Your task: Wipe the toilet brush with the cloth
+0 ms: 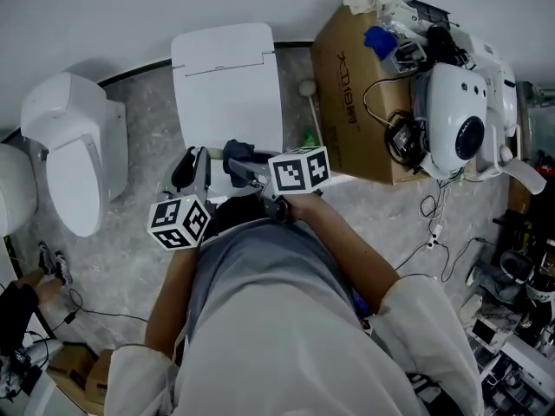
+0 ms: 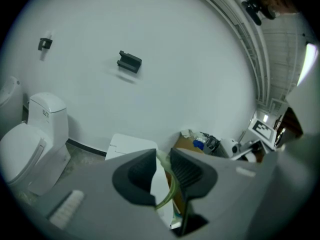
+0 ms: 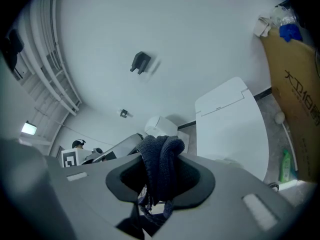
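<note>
Left claw [image 1: 192,160] and right claw [image 1: 251,173] sit side by side at the middle of the head view, just above my torso, tips aimed toward the top of the frame. A dark blue cloth [image 1: 236,152] bunches at the right claw's tip. Beyond them a flat white panel [image 1: 227,85] lies on the floor, with a toilet [image 1: 74,159] at the left and a cardboard box [image 1: 347,102] at the upper right. Between panel and box lies a thin stick with a white knob [image 1: 307,87]; I can't tell what it is.

In the left gripper view, the jaws are drawn almost together on what I take for the toilet brush [image 2: 171,190]. I see only a thin, pale green curved strip of it, pinched in the narrow gap and running down toward the bottom of the frame. No view shows me its head.

In the right gripper view, the jaws are clamped on the cloth, which stands up in a thick fold between them and hangs in frayed ends below.

I judge both things are in hand and the wiping is about to start, since I see no contact between cloth and strip. Next I'd swing the right claw over, press the fold against the strip and draw along it. The left grip must stay firm, because so thin a piece looks likely to flex or slip.
</note>
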Demonstrator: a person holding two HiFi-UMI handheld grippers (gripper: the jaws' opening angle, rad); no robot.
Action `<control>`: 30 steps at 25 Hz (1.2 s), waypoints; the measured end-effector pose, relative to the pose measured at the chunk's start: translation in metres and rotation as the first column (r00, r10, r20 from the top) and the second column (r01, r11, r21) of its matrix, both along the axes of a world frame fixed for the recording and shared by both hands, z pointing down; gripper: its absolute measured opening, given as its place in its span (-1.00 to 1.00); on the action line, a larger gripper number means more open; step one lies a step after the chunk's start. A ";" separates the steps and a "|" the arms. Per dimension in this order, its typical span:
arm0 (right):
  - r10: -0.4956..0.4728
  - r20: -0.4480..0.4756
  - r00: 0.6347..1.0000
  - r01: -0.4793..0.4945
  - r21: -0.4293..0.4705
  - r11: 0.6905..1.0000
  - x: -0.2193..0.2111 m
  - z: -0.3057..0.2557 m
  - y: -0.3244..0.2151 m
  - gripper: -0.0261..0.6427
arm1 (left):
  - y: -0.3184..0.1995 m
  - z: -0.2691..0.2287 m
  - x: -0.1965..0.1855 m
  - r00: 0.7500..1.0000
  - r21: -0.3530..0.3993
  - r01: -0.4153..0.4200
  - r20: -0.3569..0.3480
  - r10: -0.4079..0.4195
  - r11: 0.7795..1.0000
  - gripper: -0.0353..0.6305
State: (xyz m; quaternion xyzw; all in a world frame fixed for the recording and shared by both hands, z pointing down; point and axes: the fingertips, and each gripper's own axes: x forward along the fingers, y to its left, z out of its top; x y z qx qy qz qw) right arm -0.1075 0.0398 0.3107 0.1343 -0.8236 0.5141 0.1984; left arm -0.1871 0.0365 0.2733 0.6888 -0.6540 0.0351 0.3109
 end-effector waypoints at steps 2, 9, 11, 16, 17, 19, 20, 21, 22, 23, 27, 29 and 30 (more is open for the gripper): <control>-0.008 0.007 1.000 0.008 0.015 1.000 -0.003 -0.006 0.000 -0.61 | -0.001 -0.001 0.000 1.000 0.000 -0.013 0.000 0.013 1.000 -0.89; -0.028 0.078 0.997 0.022 0.077 0.997 -0.011 -0.032 0.004 -0.60 | -0.001 -0.002 0.004 0.999 0.004 -0.050 0.015 0.050 0.999 -0.89; -0.040 0.085 0.996 0.031 0.105 0.994 -0.012 -0.038 0.005 -0.59 | 0.000 -0.004 0.005 0.998 0.004 -0.062 0.030 0.062 0.998 -0.89; -0.064 0.065 0.996 0.050 0.192 0.980 -0.011 -0.048 0.004 -0.59 | 0.003 -0.007 0.005 0.997 0.004 -0.072 0.040 0.072 0.997 -0.89; -0.066 0.058 0.996 0.052 0.212 0.976 -0.011 -0.050 0.003 -0.59 | 0.004 -0.008 0.004 0.997 0.006 -0.069 0.040 0.068 0.998 -0.89; -0.065 0.043 0.997 0.052 0.255 0.966 -0.009 -0.055 0.000 -0.59 | 0.005 -0.012 0.000 0.998 0.014 -0.057 0.040 0.057 0.998 -0.89; -0.063 0.035 0.997 0.051 0.278 0.959 -0.007 -0.058 -0.002 -0.59 | 0.005 -0.014 -0.002 0.998 0.019 -0.052 0.040 0.051 0.998 -0.89; -0.062 0.027 0.998 0.051 0.300 0.953 -0.005 -0.061 -0.004 -0.59 | 0.007 -0.017 -0.004 0.998 0.023 -0.047 0.041 0.046 0.999 -0.89; -0.060 0.020 0.998 0.050 0.320 0.946 -0.003 -0.063 -0.005 -0.59 | 0.008 -0.020 -0.006 0.998 0.028 -0.042 0.042 0.041 0.999 -0.89; -0.058 0.013 0.998 0.050 0.339 0.939 -0.001 -0.066 -0.006 -0.59 | 0.010 -0.024 -0.007 0.998 0.035 -0.036 0.045 0.035 0.999 -0.89; -0.048 -0.015 0.999 0.050 0.401 0.915 0.009 -0.073 -0.011 -0.58 | 0.016 -0.039 -0.014 0.999 0.070 -0.008 0.047 0.005 0.998 -0.89; -0.040 -0.031 0.999 0.050 0.433 0.900 0.014 -0.076 -0.014 -0.59 | 0.017 -0.046 -0.015 0.999 0.082 -0.003 0.046 0.000 0.997 -0.89; -0.035 -0.038 0.999 0.049 0.452 0.891 0.016 -0.078 -0.015 -0.58 | 0.018 -0.050 -0.016 0.999 0.089 -0.002 0.048 -0.003 0.996 -0.89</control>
